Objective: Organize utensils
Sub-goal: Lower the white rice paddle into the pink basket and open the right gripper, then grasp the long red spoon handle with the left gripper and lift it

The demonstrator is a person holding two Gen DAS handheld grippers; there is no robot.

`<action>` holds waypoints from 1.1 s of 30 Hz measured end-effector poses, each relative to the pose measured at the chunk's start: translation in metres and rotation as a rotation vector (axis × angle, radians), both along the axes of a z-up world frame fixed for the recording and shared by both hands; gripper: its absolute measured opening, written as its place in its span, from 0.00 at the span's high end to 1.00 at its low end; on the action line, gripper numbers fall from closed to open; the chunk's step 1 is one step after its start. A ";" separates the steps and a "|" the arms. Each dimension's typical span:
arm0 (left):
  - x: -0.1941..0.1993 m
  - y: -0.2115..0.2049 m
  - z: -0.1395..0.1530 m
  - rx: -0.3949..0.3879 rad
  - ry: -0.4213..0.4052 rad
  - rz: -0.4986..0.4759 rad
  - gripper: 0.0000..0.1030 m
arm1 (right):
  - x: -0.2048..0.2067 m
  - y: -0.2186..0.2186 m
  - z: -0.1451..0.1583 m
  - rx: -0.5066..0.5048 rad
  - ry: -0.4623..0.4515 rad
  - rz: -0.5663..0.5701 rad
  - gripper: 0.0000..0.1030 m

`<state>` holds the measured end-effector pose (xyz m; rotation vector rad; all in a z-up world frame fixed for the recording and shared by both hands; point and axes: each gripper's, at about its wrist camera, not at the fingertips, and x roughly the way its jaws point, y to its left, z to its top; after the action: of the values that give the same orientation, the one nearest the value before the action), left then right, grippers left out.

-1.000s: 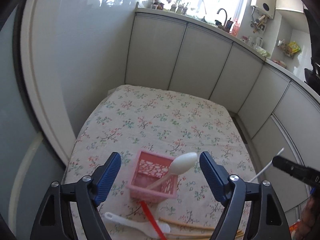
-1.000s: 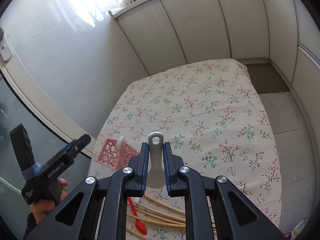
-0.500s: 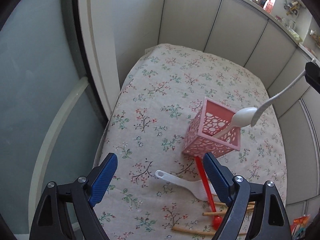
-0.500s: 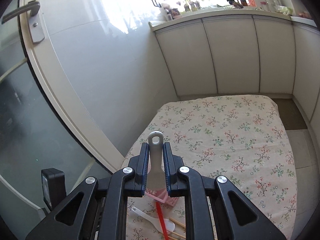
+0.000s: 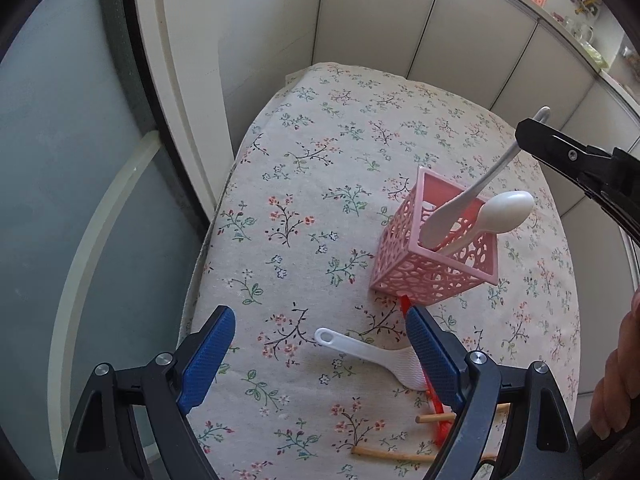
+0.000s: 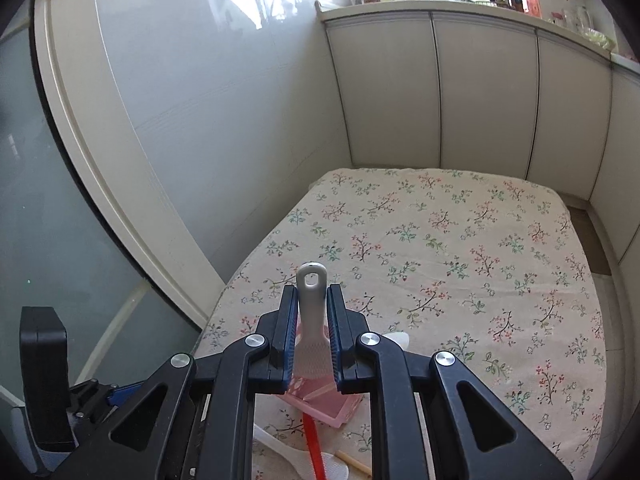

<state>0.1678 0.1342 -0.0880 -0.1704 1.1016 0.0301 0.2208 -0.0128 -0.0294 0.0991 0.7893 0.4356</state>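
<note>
A pink perforated basket (image 5: 436, 268) stands on the flowered tablecloth and also shows in the right wrist view (image 6: 320, 400). A cream spoon (image 5: 500, 216) leans in it. My right gripper (image 6: 313, 312) is shut on the handle of a grey-white rice paddle (image 6: 311, 308), whose blade dips into the basket (image 5: 448, 216). My left gripper (image 5: 320, 364) is open and empty, above a white rice paddle (image 5: 372, 356) lying flat in front of the basket. A red utensil (image 5: 432, 392) and wooden chopsticks (image 5: 392, 454) lie beside it.
The table (image 6: 460, 248) stands in a corner, with a glass door frame (image 5: 168, 120) to the left and white cabinet fronts (image 6: 480, 96) behind. The tablecloth's left edge (image 5: 208, 248) drops off close to the left gripper.
My right gripper has carried the grey-white paddle down over the basket, so its blade now sits inside. My left gripper has drawn a little nearer to the white paddle on the cloth.
</note>
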 end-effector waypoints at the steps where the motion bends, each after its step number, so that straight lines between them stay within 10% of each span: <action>1: 0.000 -0.002 0.001 0.001 -0.003 -0.008 0.14 | -0.002 -0.004 0.004 0.019 0.001 -0.002 0.77; 12: -0.007 -0.027 -0.002 -0.022 0.015 -0.076 0.14 | -0.050 -0.072 0.049 0.011 0.023 -0.047 0.58; 25: -0.015 -0.047 -0.031 -0.144 0.114 -0.095 0.16 | -0.094 -0.143 -0.005 -0.049 0.193 -0.129 0.45; 33: -0.002 -0.048 -0.056 -0.278 0.140 -0.036 0.46 | -0.091 -0.176 -0.045 -0.046 0.383 -0.193 0.44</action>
<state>0.1657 0.0865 -0.1435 -0.4025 1.2458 -0.1460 0.1296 -0.1884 -0.0744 0.2187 1.1540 0.2158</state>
